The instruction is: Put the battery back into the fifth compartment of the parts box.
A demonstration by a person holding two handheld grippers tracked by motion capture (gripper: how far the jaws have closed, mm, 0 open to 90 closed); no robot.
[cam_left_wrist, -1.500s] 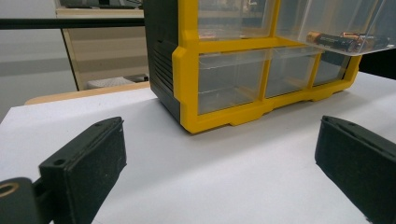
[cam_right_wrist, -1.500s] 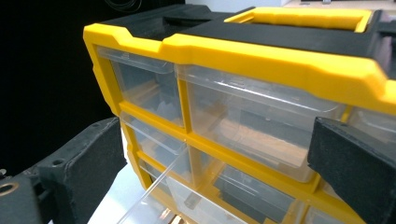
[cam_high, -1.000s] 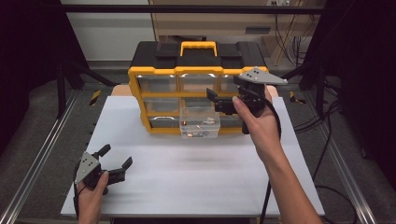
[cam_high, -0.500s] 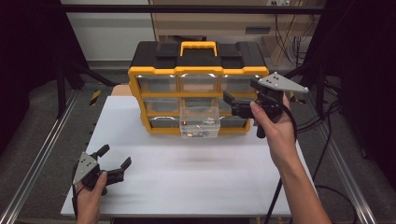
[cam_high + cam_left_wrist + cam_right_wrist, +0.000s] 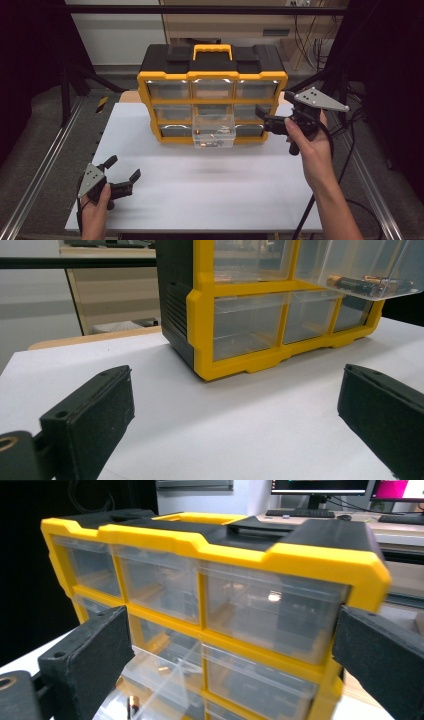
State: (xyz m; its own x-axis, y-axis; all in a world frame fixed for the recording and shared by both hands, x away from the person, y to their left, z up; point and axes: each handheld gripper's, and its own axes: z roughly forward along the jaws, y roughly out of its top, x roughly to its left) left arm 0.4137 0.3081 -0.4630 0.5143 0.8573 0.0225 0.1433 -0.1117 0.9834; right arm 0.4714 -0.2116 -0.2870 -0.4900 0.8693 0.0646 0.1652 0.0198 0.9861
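Clear drawer pulled out of the yellow-and-black organiser, both grippers open and empty.

The clear plastic drawer (image 5: 213, 131) juts from the middle of the yellow-and-black plastic drawer cabinet (image 5: 212, 75) on the white table (image 5: 210, 195). It looks light, stiff and slick, best taken by its front lip or pushed squarely on its face. The right gripper (image 5: 261, 116) hangs beside the cabinet's right end, jaws spread; the left gripper (image 5: 124, 175) rests near the table's front-left corner, jaws wide. The left gripper view picks out a dark cylindrical battery (image 5: 356, 285) in the drawer, which the high view blurs to glints.
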